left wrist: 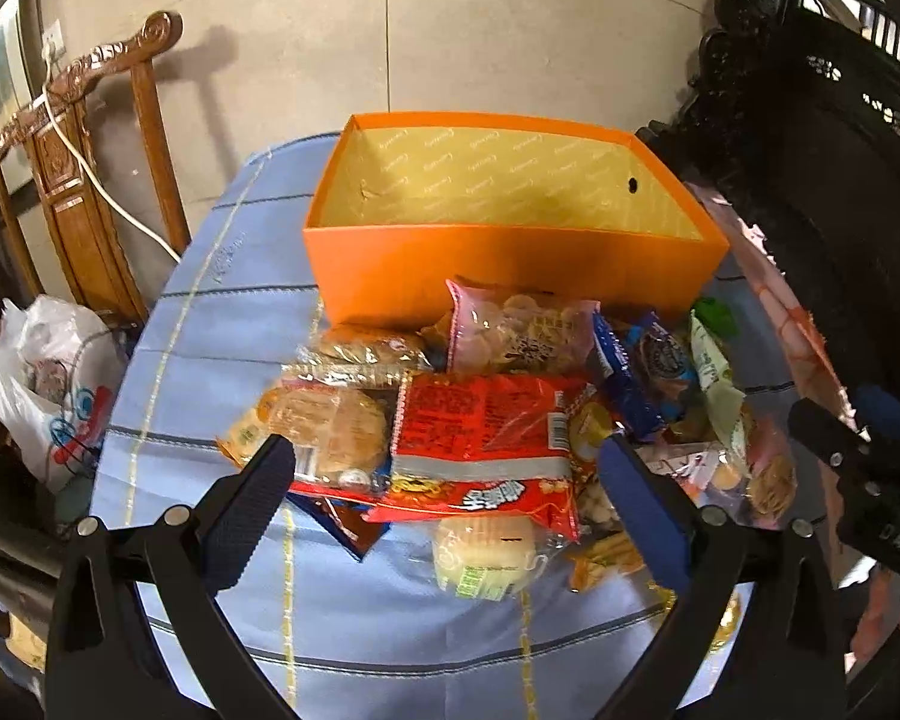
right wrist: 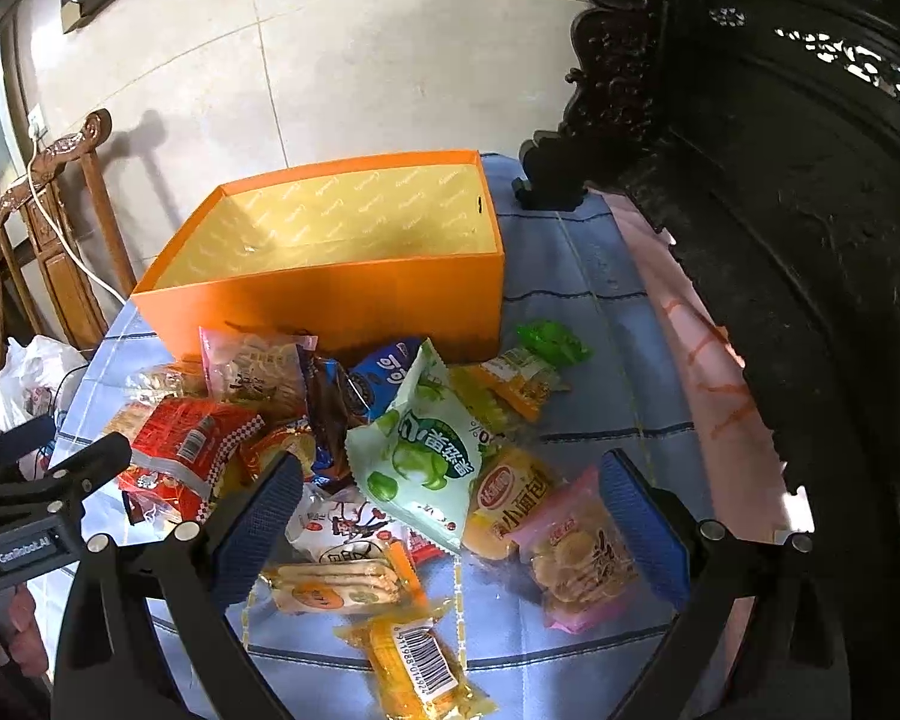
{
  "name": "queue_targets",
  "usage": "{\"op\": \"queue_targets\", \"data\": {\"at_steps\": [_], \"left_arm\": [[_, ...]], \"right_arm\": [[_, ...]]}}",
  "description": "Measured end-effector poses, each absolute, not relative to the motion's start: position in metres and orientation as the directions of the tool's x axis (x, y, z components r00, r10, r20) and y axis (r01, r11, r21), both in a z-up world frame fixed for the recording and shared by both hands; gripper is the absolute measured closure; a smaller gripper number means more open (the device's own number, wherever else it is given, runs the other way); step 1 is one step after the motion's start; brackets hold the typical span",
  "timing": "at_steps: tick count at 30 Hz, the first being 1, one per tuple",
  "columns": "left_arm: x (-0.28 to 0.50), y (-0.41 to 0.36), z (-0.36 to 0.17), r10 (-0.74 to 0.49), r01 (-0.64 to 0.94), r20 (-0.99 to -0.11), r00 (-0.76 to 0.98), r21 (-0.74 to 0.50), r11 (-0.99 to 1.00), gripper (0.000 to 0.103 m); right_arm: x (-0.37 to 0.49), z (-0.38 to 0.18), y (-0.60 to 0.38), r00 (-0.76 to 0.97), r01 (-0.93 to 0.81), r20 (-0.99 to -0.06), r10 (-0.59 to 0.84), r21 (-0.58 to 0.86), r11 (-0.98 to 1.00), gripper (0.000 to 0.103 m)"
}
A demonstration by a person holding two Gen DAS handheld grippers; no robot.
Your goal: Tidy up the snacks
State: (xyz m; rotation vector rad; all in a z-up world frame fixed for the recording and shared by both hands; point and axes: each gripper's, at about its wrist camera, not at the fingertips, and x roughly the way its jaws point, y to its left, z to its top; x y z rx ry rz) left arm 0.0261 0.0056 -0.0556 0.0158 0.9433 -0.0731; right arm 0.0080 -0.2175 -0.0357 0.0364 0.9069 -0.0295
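An empty orange box [left wrist: 510, 264] [right wrist: 342, 300] stands open at the back of the blue checked tablecloth [left wrist: 222, 360]. In front of it lies a heap of snack packets. My left gripper [left wrist: 447, 480] is open above a red packet [left wrist: 480, 426], with a pink bag of crackers [left wrist: 522, 330] and a blue cookie pack [left wrist: 642, 372] beyond. My right gripper [right wrist: 450, 501] is open over a pale green packet [right wrist: 426, 450], an orange-yellow bread pack [right wrist: 510, 498] and a pink cracker bag [right wrist: 570, 552]. Neither holds anything.
A carved wooden chair [left wrist: 90, 192] with a white cable stands left of the table, a white plastic bag [left wrist: 48, 384] below it. Dark carved furniture [right wrist: 780, 180] runs along the right. A pink cloth [right wrist: 702, 348] lies at the table's right edge.
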Motion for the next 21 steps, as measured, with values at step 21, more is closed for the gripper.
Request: {"op": "queue_targets", "data": {"at_steps": [21], "left_arm": [[0.0272,0.0046,-0.0597,-0.095,0.078,-0.822,0.561,-0.062,0.995,0.004]], "right_arm": [[0.0096,-0.0416,-0.2219,0.579,0.071,-0.815,-0.027,0.018,0.997,0.004]]}}
